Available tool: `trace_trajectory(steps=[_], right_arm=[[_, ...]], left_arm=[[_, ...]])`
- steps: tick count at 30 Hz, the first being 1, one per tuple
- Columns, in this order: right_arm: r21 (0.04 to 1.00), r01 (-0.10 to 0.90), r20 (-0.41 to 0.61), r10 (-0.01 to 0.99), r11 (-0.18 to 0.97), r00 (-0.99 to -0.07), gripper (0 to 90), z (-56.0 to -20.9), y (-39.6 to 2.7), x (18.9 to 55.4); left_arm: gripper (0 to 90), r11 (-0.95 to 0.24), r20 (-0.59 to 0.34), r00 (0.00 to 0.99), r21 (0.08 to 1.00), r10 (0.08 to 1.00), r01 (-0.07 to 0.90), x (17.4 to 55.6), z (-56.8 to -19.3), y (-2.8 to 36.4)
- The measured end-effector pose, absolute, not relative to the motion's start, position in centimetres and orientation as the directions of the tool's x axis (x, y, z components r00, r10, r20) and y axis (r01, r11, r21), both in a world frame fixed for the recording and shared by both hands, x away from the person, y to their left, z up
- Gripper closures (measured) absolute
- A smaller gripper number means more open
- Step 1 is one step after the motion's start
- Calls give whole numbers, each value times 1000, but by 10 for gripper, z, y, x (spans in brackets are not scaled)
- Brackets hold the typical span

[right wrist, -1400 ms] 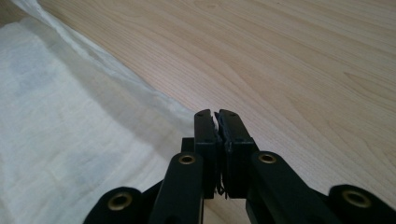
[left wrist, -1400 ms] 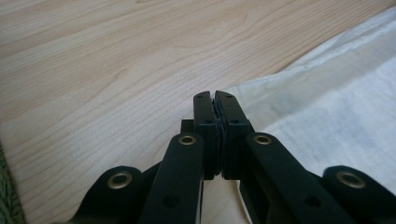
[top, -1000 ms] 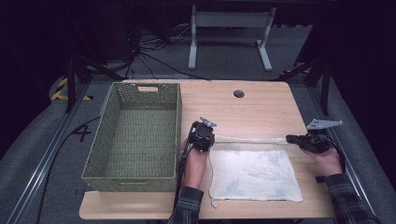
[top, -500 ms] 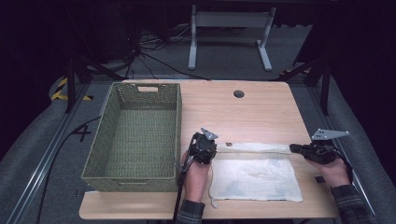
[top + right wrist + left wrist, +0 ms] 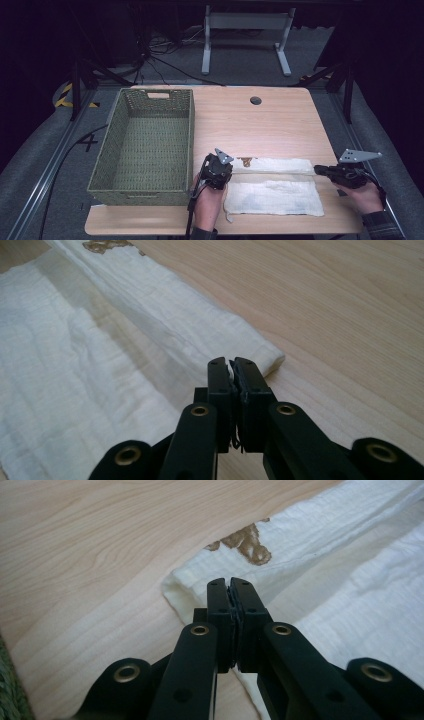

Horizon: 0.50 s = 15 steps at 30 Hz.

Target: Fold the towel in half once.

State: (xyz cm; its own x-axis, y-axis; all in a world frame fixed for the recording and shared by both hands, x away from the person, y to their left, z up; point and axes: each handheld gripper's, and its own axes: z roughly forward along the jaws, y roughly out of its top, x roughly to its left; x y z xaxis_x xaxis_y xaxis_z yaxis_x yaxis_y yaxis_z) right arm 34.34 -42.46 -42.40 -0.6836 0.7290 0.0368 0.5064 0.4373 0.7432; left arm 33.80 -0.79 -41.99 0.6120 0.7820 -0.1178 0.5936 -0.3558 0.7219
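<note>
From above, the left tongs point(image 5: 231, 169) sit at the near-left corner of a white, crinkled cotton cloth point(image 5: 274, 196) that lies on the near right part of the pale wooden tabletop point(image 5: 260, 127). The right tongs point(image 5: 317, 170) meet the same cloth at its right end. Between the two runs a folded-over far strip of the cloth, carrying a small brown printed patch point(image 5: 245, 161) near the left tongs. A green woven rectangular basket point(image 5: 145, 142) stands just left of the left hand point(image 5: 207, 202), its long wall close to the cloth's left edge. The far half of the tabletop is bare wood with a small dark round hole point(image 5: 256, 100); the right hand point(image 5: 364, 196) is near the tabletop's right edge.

In the left gripper view, the left tongs point(image 5: 231, 582) are pressed together with only a hairline between the tips, pinching the folded corner of the cloth point(image 5: 320, 545). The brown patch point(image 5: 247, 542) lies just beyond the tips. Bare wood stretches to the left and ahead.

In the right gripper view, the right tongs point(image 5: 231, 362) are likewise squeezed closed, a sliver of white fabric caught between the tips at the end of the folded strip point(image 5: 165, 315). Open tabletop point(image 5: 325, 305) spreads to the right and beyond.
</note>
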Motion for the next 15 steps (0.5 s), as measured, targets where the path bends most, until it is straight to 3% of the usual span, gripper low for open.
trace_trajectory(steps=[15], right_arm=[[744, 478, 30, 692, 466, -721, 868, -424, -424, 297]], left_arm=[[880, -367, -136, 650, 731, 748, 576, 297, -418, 3]])
